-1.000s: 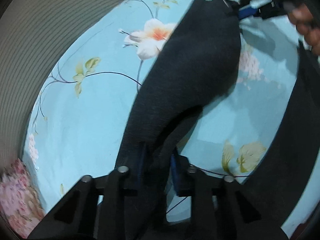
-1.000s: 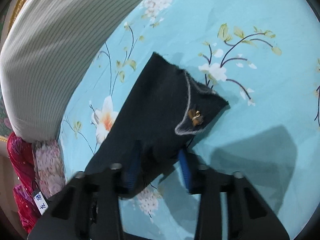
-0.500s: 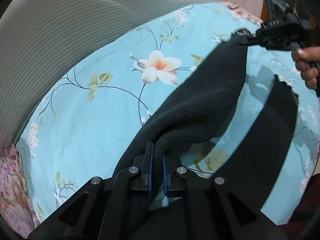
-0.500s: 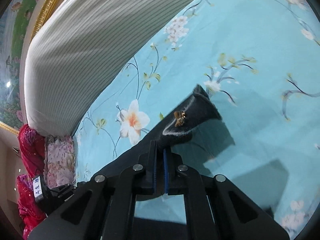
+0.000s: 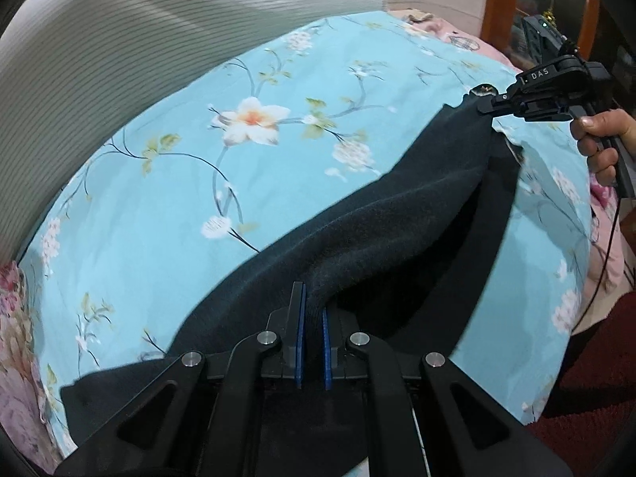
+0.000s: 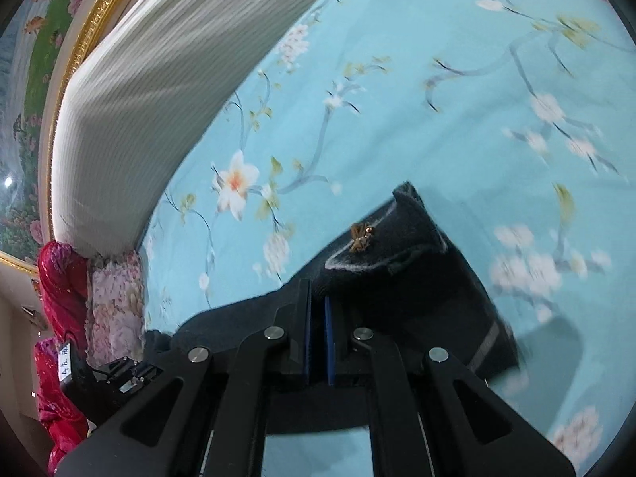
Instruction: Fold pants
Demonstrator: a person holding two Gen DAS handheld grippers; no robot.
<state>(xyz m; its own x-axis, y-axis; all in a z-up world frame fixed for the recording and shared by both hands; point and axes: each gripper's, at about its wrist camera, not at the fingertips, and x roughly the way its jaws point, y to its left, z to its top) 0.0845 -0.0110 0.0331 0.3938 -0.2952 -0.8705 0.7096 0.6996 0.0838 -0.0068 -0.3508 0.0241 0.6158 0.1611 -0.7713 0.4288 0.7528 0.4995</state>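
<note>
The dark pants [image 5: 397, 214] hang stretched above a light-blue floral bed sheet [image 5: 198, 198]. My left gripper [image 5: 312, 310] is shut on one end of the cloth. My right gripper [image 6: 318, 302] is shut on the other end, by a small gold bow [image 6: 361, 237] on a grey-trimmed edge. In the left wrist view the right gripper [image 5: 493, 108] shows at the far right, pinching the fabric with a hand on its handle. A second layer of the pants [image 5: 457, 278] hangs below the raised one.
A striped white headboard cushion [image 5: 139, 39] runs along the bed's far side, with a gold frame [image 6: 79, 51] behind it. Pink floral bedding [image 6: 115, 298] and a red cloth [image 6: 63, 290] lie at the bed's corner. Red carpet [image 5: 588, 417] shows beside the bed.
Both grippers closed on the pants and lifted them off the sheet. The cloth is now pulled taut between them, higher above the bed than before.
</note>
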